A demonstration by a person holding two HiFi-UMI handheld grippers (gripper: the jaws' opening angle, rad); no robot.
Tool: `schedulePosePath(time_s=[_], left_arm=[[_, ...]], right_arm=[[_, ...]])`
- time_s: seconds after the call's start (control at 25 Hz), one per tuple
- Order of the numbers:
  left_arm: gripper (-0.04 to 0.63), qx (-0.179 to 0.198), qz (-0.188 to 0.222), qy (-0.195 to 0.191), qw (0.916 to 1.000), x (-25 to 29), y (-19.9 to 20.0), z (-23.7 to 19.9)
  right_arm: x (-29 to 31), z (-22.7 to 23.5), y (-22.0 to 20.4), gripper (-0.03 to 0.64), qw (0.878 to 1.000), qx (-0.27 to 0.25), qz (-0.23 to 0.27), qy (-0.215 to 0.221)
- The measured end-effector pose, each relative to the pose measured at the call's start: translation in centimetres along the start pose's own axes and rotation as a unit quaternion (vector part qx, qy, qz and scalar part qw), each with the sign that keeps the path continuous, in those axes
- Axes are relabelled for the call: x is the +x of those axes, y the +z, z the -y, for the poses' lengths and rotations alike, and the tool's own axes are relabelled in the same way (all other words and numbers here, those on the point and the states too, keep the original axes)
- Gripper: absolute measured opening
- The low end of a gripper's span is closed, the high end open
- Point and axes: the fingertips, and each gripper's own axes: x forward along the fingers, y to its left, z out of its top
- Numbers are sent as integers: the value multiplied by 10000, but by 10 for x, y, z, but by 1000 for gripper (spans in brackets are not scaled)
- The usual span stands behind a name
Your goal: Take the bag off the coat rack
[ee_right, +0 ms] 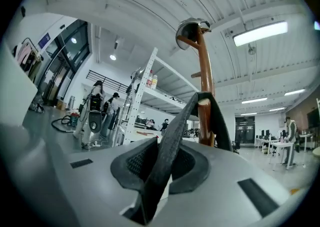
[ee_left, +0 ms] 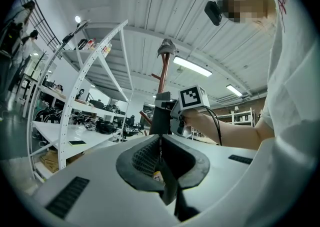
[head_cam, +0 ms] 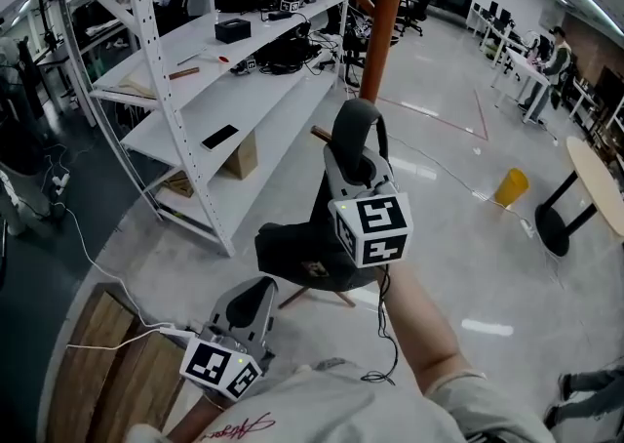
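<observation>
A black bag (head_cam: 297,254) hangs by its dark strap (ee_right: 180,126) from a peg (ee_right: 202,103) of the brown coat rack pole (head_cam: 385,21). My right gripper (head_cam: 356,124) is raised level in front of the pole and shut on the strap, which runs up between its pads (ee_right: 132,163) and loops over the peg. The bag's body hangs below that hand. My left gripper (head_cam: 255,295) sits lower left, just beside the bag's bottom, with its jaws together (ee_left: 160,153) and pointing toward the right hand and the pole (ee_left: 163,73).
A grey cap (ee_right: 192,25) tops the rack. White metal shelving (head_cam: 195,90) with cables and boxes stands close on the left. A wooden panel (head_cam: 97,353) lies at lower left. A yellow bin (head_cam: 511,185) and a round table (head_cam: 595,182) are to the right.
</observation>
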Motion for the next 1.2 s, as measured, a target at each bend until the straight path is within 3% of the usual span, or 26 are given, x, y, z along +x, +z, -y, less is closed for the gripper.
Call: schedulePosePath(time_s=[0.64, 1.2], left_arm=[[28, -116, -8, 124, 9999, -10, 0, -10], [28, -104, -27, 150, 9998, -11, -2, -13]], right_arm=[[6, -4, 28, 46, 9988, -448, 195, -91], [12, -3, 45, 41, 9989, -209, 388, -131]])
